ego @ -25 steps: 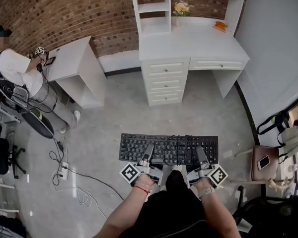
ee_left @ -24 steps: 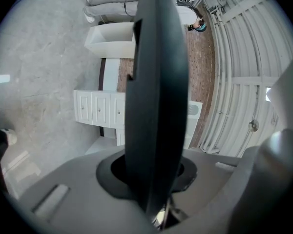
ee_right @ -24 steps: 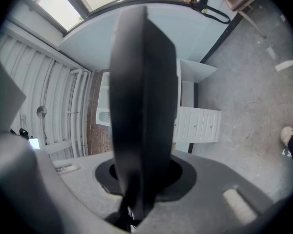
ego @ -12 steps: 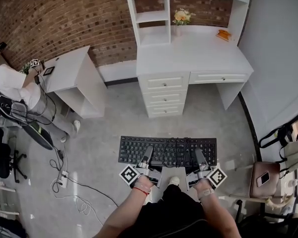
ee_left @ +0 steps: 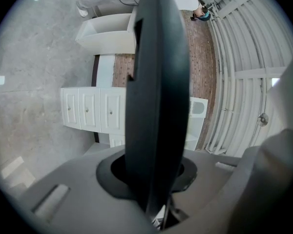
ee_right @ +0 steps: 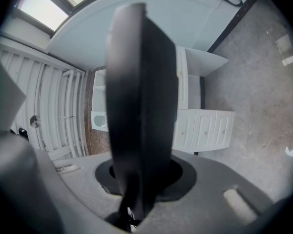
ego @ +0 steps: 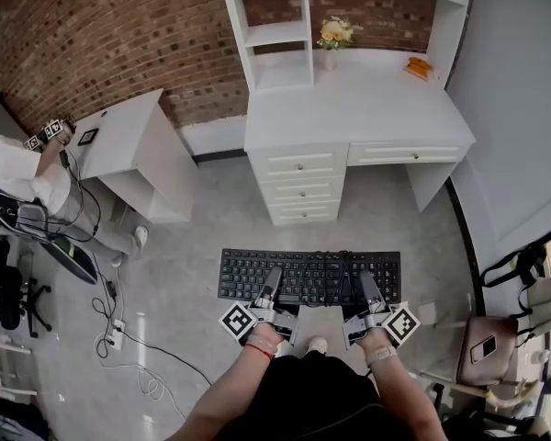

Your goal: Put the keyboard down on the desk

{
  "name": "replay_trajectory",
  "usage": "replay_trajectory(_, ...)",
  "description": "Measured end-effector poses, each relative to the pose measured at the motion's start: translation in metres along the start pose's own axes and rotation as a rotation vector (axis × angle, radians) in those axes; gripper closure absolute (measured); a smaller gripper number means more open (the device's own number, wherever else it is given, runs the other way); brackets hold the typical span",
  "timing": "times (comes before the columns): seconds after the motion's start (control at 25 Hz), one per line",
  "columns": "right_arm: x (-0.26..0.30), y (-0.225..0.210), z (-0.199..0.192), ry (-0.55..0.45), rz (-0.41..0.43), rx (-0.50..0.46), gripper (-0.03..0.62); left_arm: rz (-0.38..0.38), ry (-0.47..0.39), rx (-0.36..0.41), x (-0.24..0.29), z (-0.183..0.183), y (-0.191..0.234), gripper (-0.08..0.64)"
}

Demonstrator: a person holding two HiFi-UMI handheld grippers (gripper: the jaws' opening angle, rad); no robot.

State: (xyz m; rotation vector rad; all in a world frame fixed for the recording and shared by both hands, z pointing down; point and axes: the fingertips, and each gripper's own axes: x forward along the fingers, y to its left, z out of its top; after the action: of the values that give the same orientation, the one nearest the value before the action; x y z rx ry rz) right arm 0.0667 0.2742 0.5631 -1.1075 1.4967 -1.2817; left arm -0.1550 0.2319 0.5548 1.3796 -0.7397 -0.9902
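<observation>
- Your left gripper (ego: 270,286) is clamped on the near edge of the keyboard (ego: 309,272), left of its middle. In the left gripper view the black board runs edge-on straight out from between the jaws.
- Your right gripper (ego: 370,291) grips the same near edge further to the right. The right gripper view also shows the board edge-on, seated between the jaws.
- The keyboard is held flat between the two grippers with its keys up, in the air above the grey floor (ego: 202,237). It is not on the desk (ego: 358,108) and is well apart from it.
- The desk is straight ahead of you, with its stack of drawers (ego: 299,187) facing you. Only floor lies between the keyboard and the desk front.
- On the desktop, flowers (ego: 331,33) stand at the back by the shelves (ego: 280,35). A small orange thing (ego: 420,64) lies at the back right corner.
- To the left, a small white table (ego: 129,131) stands against the brick wall (ego: 110,26), and a person (ego: 18,177) sits beside it.
- Cables (ego: 119,324) trail across the floor near your left side.
- To your right is a stool (ego: 468,356) with a phone (ego: 483,347) lying on it.
</observation>
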Motion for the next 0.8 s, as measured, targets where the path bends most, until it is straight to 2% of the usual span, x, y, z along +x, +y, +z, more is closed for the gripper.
replay_trajectory(0.44,0.025,-0.008,0.025,0.014,0.002,0.024,0.518,0.019,-0.01,-0.006,0.032,-0.005,0.006,0.482)
replay_trajectory(0.8,0.049,-0.025,0.043,0.005,-0.033,0.04,0.518,0.047,-0.004,-0.009,0.065,-0.002,0.021,0.482)
